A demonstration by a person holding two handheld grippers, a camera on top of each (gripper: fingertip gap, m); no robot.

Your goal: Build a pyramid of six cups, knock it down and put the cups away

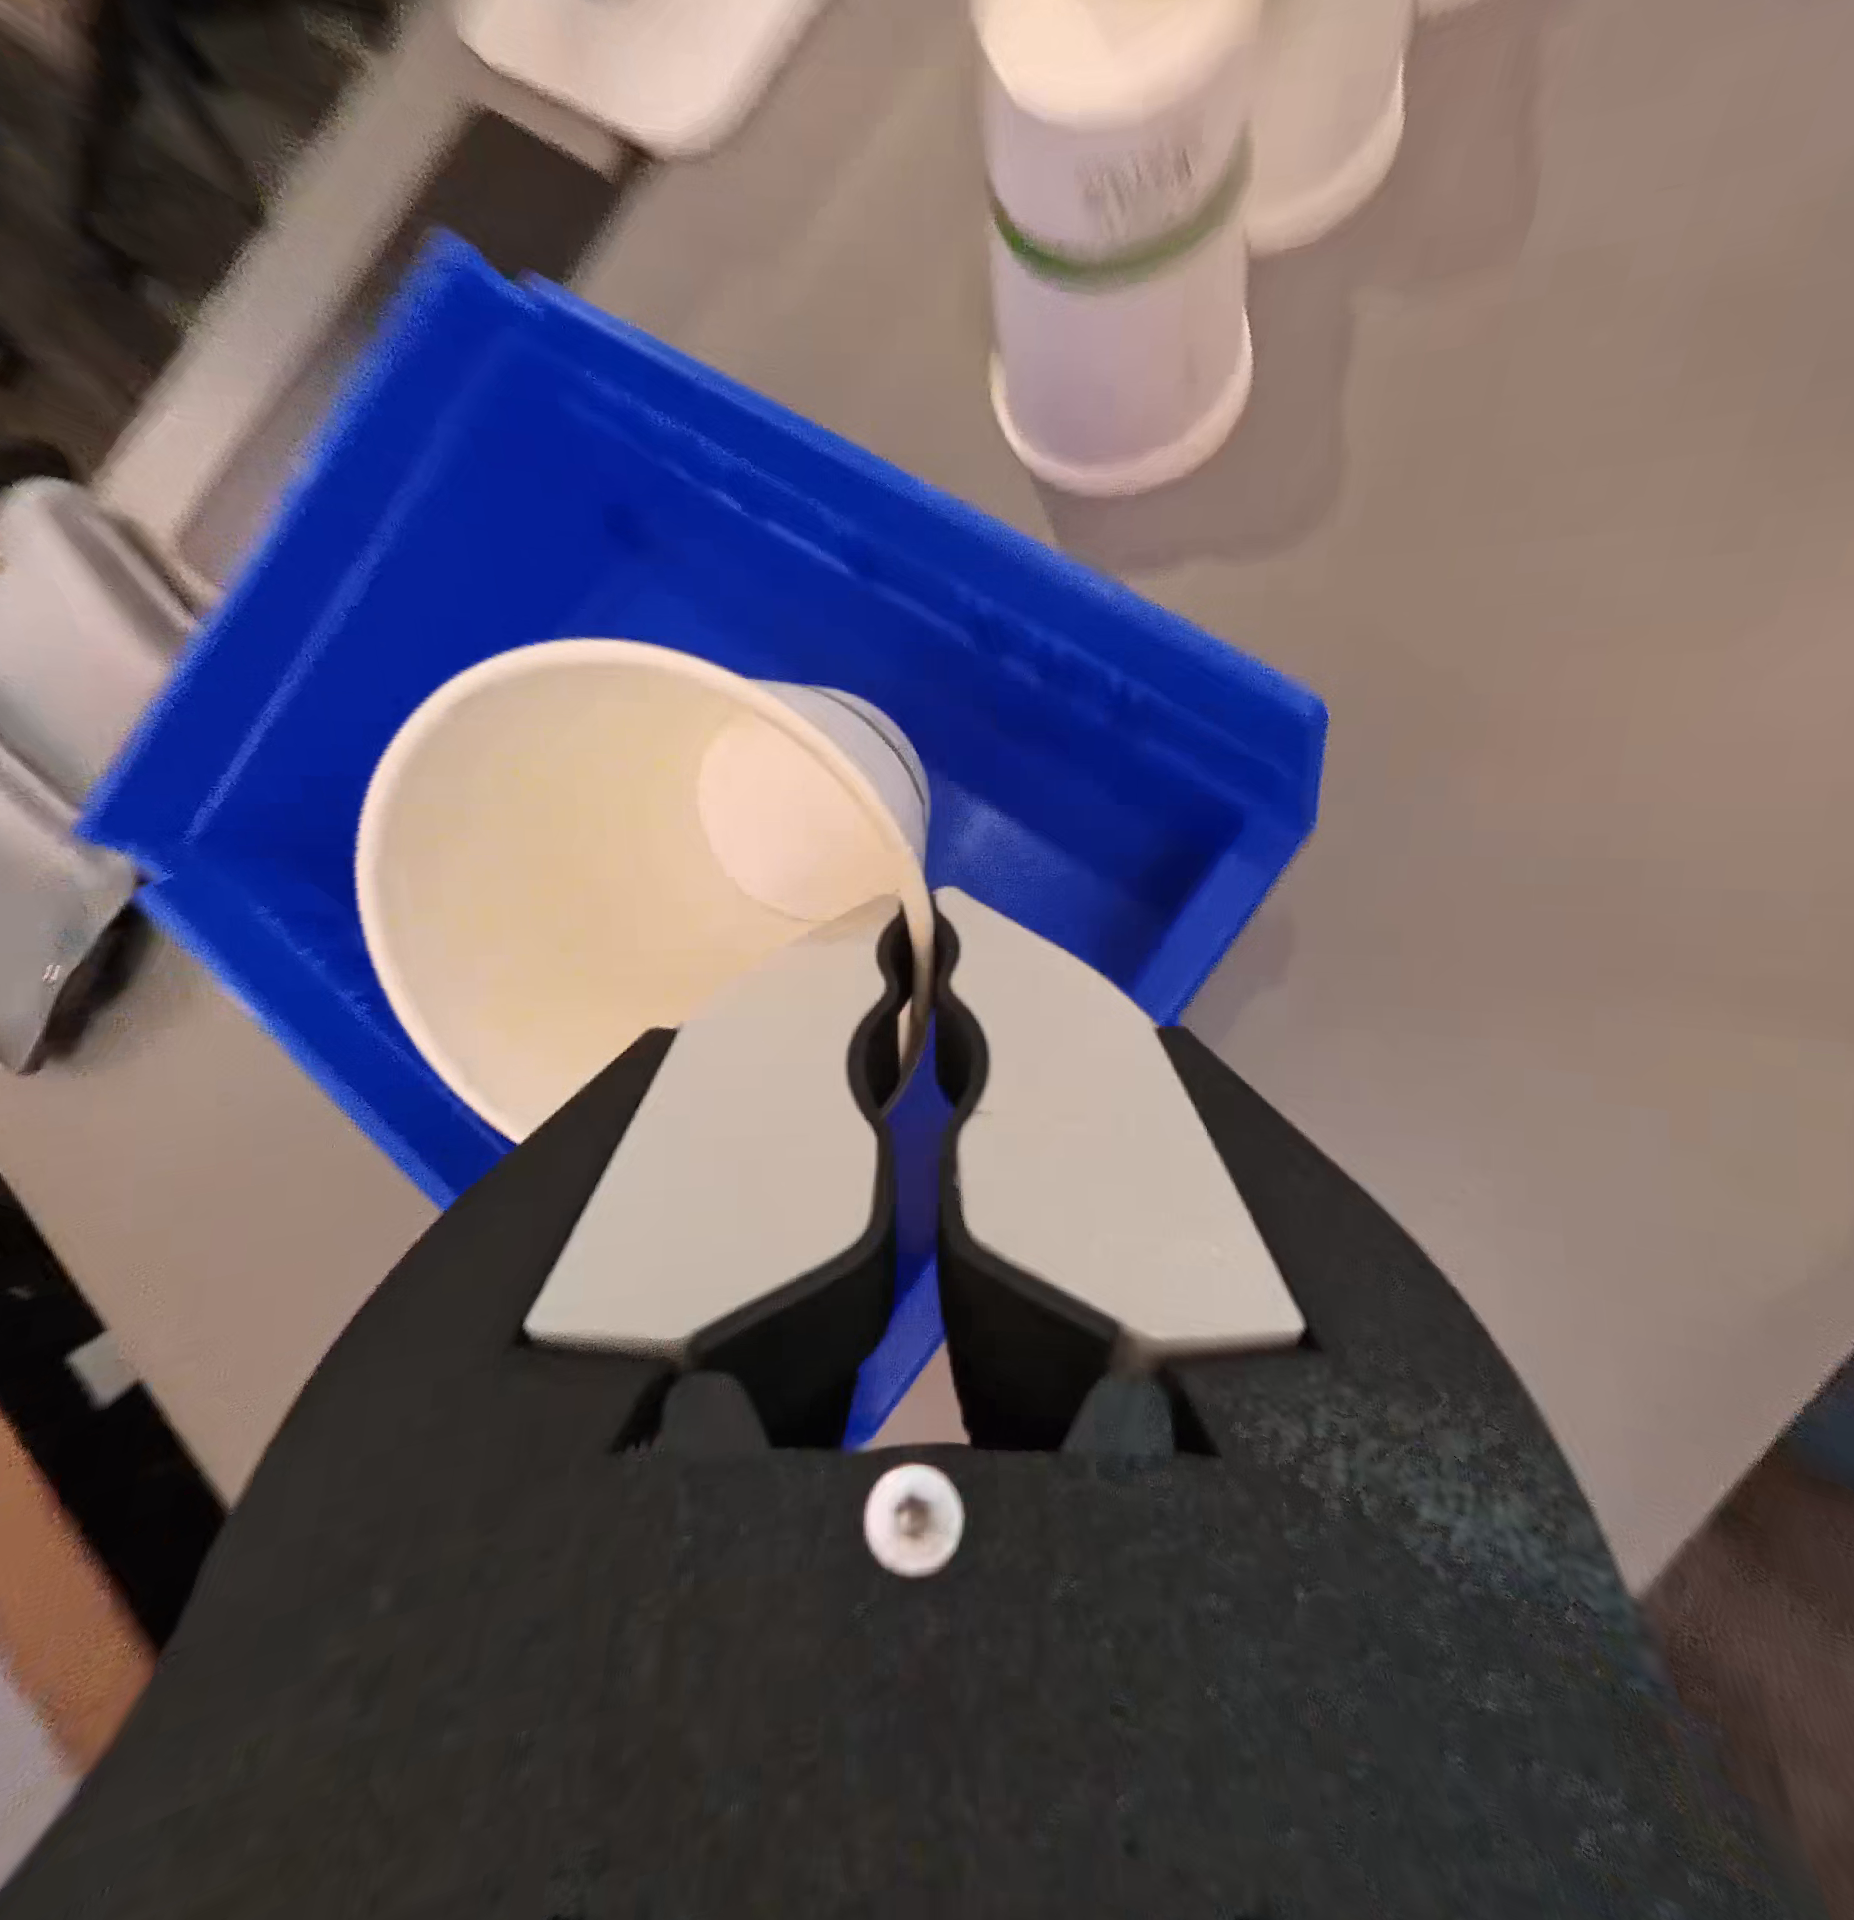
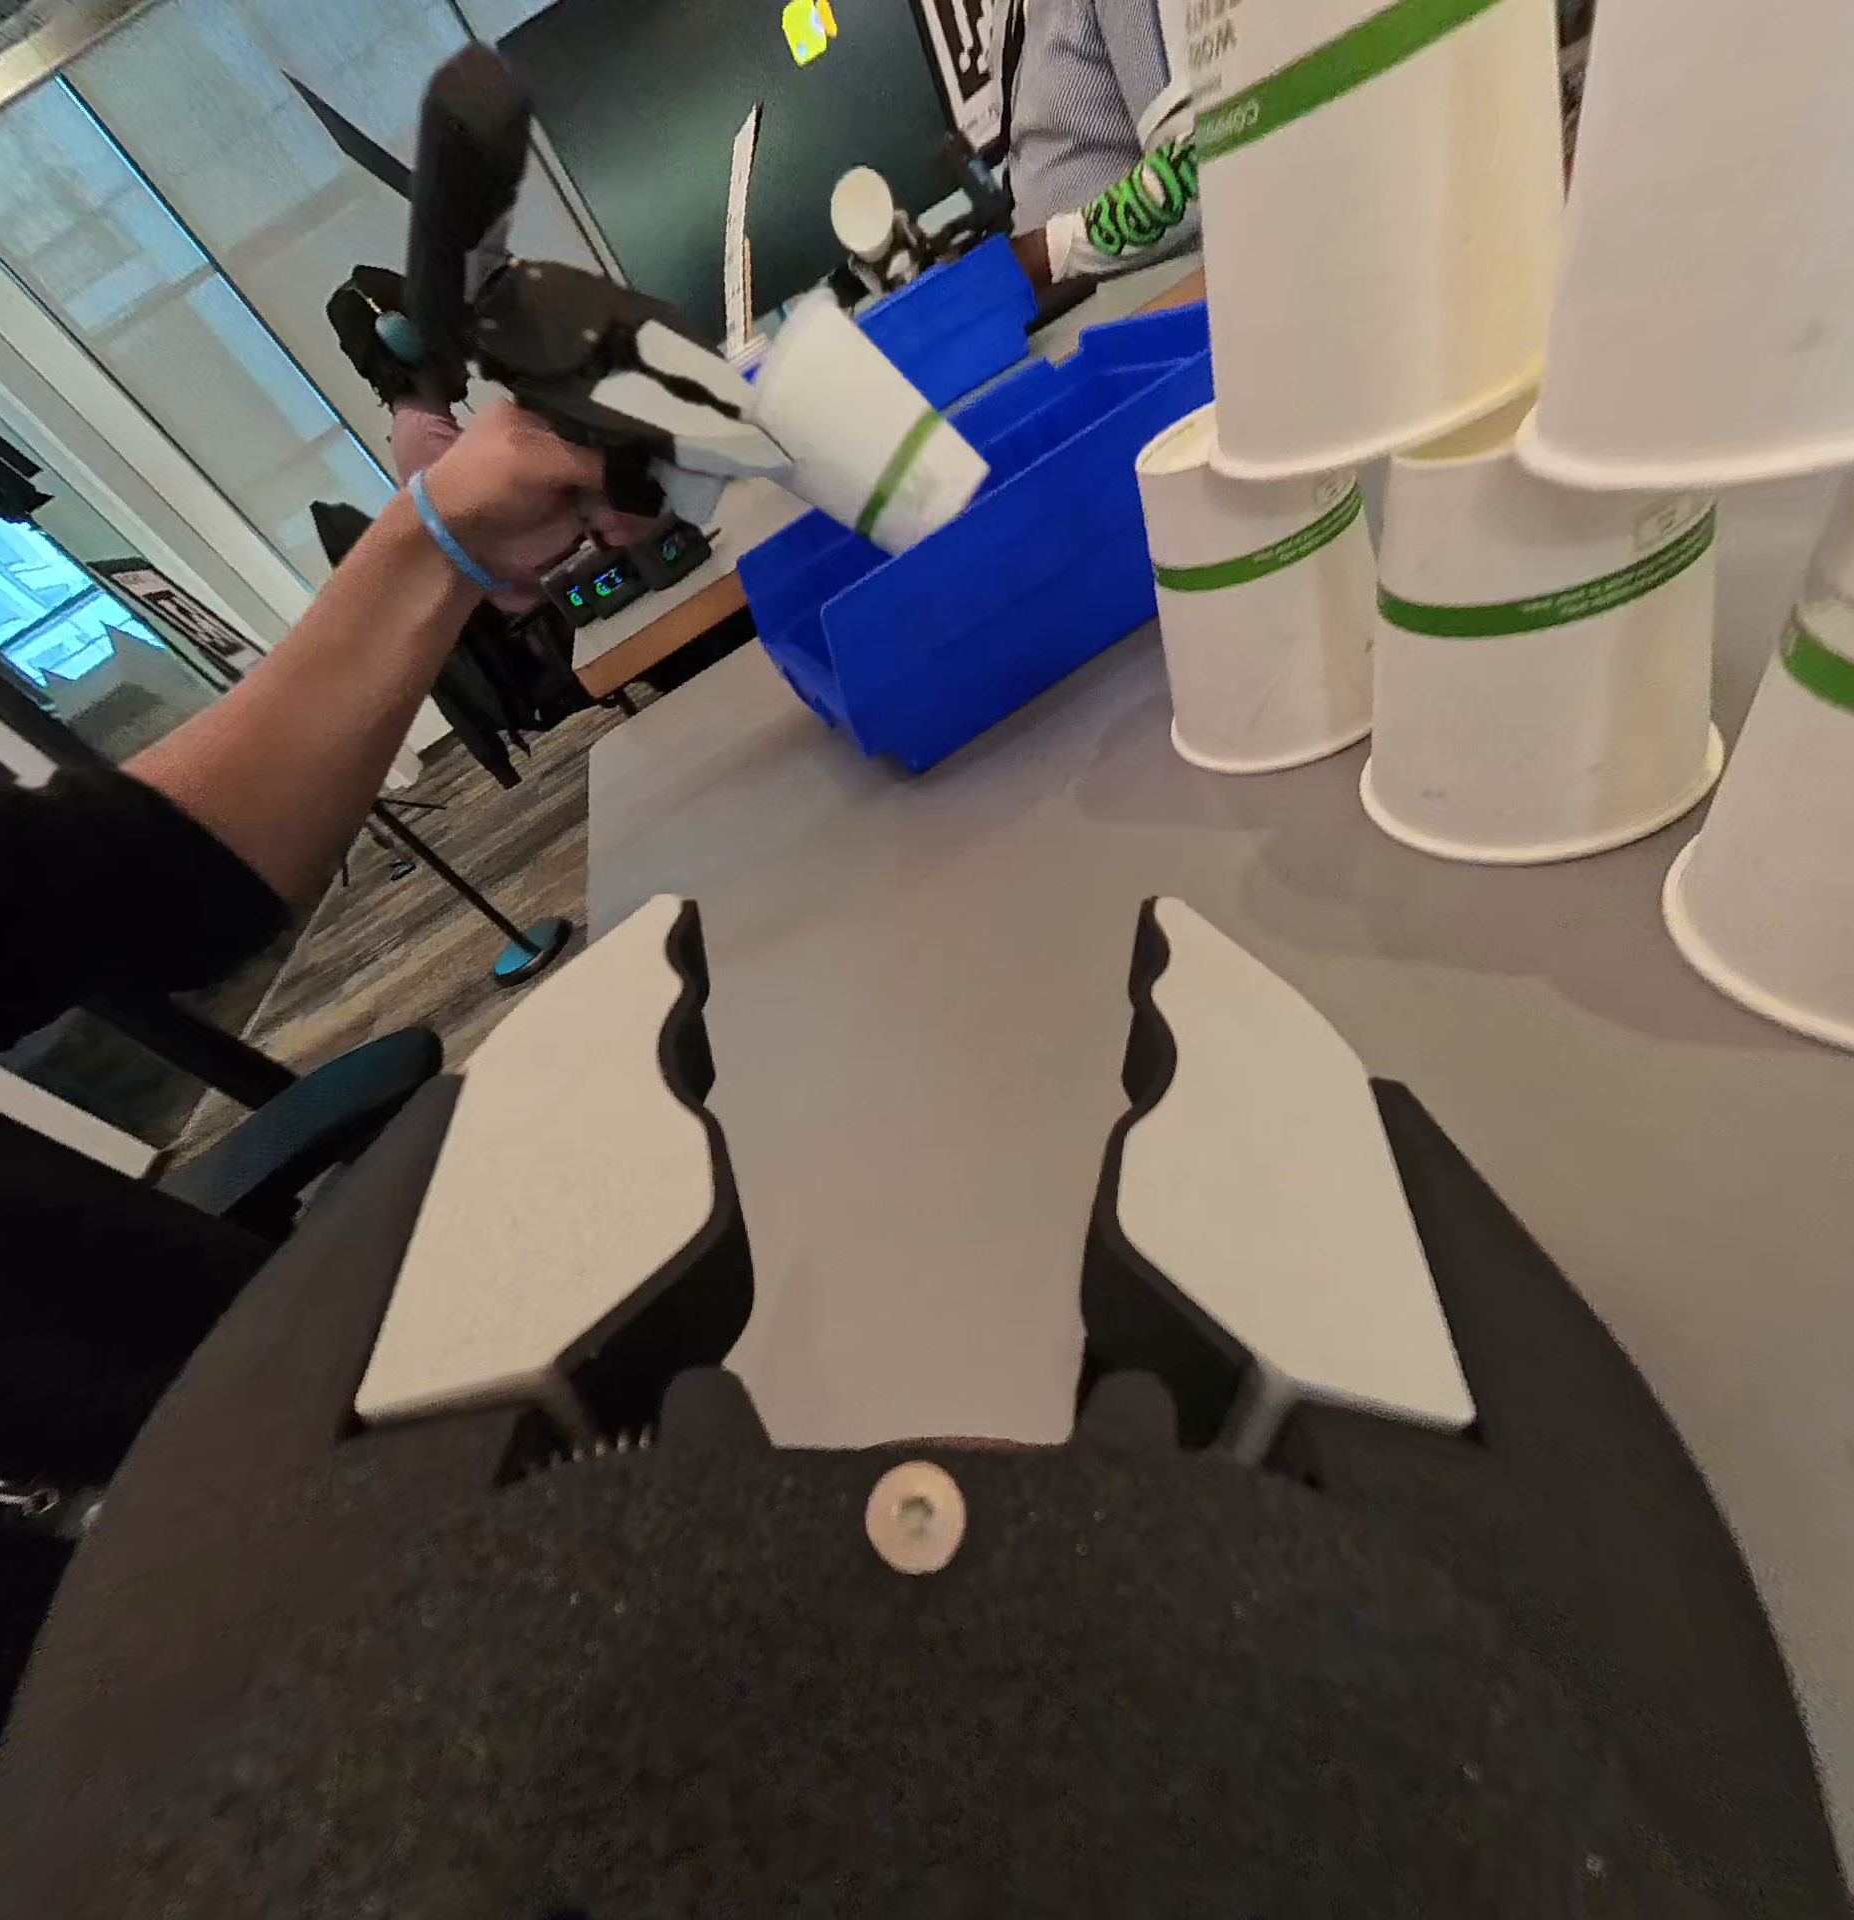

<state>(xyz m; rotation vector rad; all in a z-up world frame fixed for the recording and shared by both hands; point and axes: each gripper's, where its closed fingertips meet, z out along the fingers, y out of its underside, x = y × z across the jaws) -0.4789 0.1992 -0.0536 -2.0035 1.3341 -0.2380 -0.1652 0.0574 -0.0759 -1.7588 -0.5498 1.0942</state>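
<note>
My left gripper is shut on the rim of a white paper cup and holds it tilted, mouth toward the camera, above the blue bin. The right wrist view shows this cup, with a green band, held over the bin by the left gripper. My right gripper is open and empty, low over the grey table. A stack of upturned white cups with green bands stands at the right; it also shows in the left wrist view.
A person's forearm reaches in from the left. A second blue bin and a person stand beyond the table. The table edge drops to the floor at the left, with a chair below.
</note>
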